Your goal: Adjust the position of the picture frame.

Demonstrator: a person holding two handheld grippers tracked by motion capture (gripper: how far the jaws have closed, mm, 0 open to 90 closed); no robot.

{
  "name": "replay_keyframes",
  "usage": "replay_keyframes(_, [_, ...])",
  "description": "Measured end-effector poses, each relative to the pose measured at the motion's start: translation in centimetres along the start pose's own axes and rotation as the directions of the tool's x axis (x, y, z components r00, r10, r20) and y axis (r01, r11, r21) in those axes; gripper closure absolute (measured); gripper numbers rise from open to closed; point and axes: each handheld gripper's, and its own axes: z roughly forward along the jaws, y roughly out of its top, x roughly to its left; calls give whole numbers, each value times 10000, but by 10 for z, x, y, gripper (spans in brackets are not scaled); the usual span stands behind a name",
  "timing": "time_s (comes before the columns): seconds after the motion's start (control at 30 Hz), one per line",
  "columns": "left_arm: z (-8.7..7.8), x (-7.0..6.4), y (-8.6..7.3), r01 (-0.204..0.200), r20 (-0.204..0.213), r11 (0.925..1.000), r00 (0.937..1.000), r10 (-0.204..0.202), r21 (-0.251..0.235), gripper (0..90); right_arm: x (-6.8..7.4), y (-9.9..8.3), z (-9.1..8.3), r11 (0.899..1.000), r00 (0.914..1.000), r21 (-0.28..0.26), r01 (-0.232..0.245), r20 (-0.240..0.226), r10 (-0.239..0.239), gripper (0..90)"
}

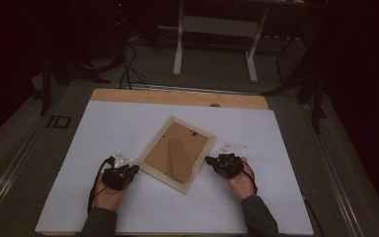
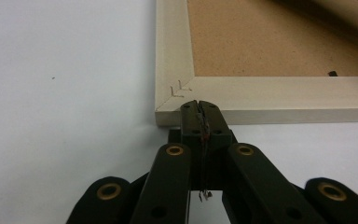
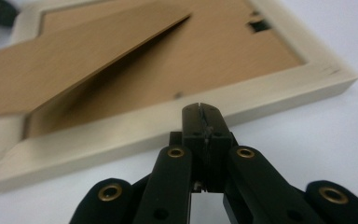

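On the white worktop (image 1: 128, 123), a picture frame (image 1: 176, 153) lies face down, turned at an angle, its brown backing board and fold-out stand (image 1: 177, 157) facing up. I take the frame as my landmark.

Left hand-held gripper (image 1: 131, 170): tips at the frame's near-left corner region, jaws pressed together with nothing between them. In the left gripper view the closed tips (image 2: 199, 108) sit against, or just short of, the pale wooden edge beside the mitred corner; I cannot tell whether they touch.

Right hand-held gripper (image 1: 210, 160): at the frame's right long side, jaws likewise together and empty. In the right gripper view the tips (image 3: 200, 112) point at the rail, and the stand (image 3: 74, 60) stands slightly lifted off the backing.

Judgement: I am at the approach step, both tools bracketing the frame from opposite sides, no grasp made. The frame looks untouched in its position.

Next move, as I read it: either push inward with closed tips to square or slide the frame, or part the jaws to pinch the rail. Pinching needs opening first and a low, flat entry, since the rail sits flush on the worktop.
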Motion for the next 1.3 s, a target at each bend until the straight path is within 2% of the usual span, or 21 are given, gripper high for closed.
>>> replay_keyframes(0.1, [2, 0, 2, -71, -98, 10000, 9999, 71, 7, 900, -11, 7, 5, 9997, 9993, -146, -179, 327, 183, 897])
replay_keyframes(0.17, [3, 1, 3, -91, -137, 10000, 9999, 91, 6, 900, -20, 11, 9, 9986, 9975, -237, -469, 509, 480, 893])
replay_keyframes(0.27, [5, 3, 6, 12, -89, 10000, 10000, -12, 39, 900, -32, 16, 13, 9955, 9921, -392, -868, 873, 899, 877])
replay_keyframes(0.4, [9, 6, 8, 261, -25, 9997, 9997, -261, 11, 900, -45, 23, 18, 9903, 9847, -573, -1262, 1135, 1321, 865])
replay_keyframes(0.53, [15, 7, 12, 174, -125, 9997, 9998, -172, 181, 900, -53, 30, 24, 9893, 9809, -546, -1353, 1331, 1415, 839])
replay_keyframes(0.57, [19, 6, 13, 81, -158, 9992, 9998, -75, 395, 900, -55, 31, 26, 9886, 9789, -546, -1401, 1424, 1465, 835])
replay_keyframes(0.73, [24, 8, 18, 59, -158, 9993, 9999, -54, 368, 900, -60, 35, 29, 9883, 9755, -500, -1440, 1604, 1503, 810])
replay_keyframes(0.83, [26, 11, 19, 212, -65, 9994, 9998, -210, 265, 900, -66, 35, 32, 9862, 9714, -505, -1576, 1719, 1640, 806])
replay_keyframes(0.87, [26, 11, 20, 192, -74, 9994, 9998, -190, 305, 900, -68, 35, 32, 9850, 9694, -506, -1649, 1760, 1713, 813])
replay_keyframes(0.9, [28, 11, 21, 198, -109, 9993, 9998, -195, 317, 900, -72, 35, 33, 9833, 9666, -497, -1753, 1811, 1815, 873])
replay_keyframes(0.97, [29, 12, 24, 130, -171, 9992, 9998, -123, 388, 900, -74, 35, 33, 9841, 9655, -471, -1712, 1909, 1771, 895])
replay_keyframes(1.1, [32, 11, 27, 35, -201, 9991, 9998, -27, 432, 900, -81, 34, 33, 9825, 9558, -407, -1818, 2276, 1863, 898])
replay_keyframes(1.17, [34, 12, 28, 102, -182, 9992, 9998, -95, 382, 900, -87, 31, 34, 9775, 9462, -294, -2087, 2467, 2095, 898])
replay_keyframes(1.23, [35, 13, 29, 117, -178, 9992, 9998, -110, 380, 900, -89, 30, 35, 9770, 9445, -263, -2115, 2516, 2113, 898])
replay_keyframes(1.3, [36, 13, 31, 83, -181, 9991, 9998, -75, 413, 900, -92, 27, 35, 9717, 9360, -265, -2345, 2636, 2331, 898])
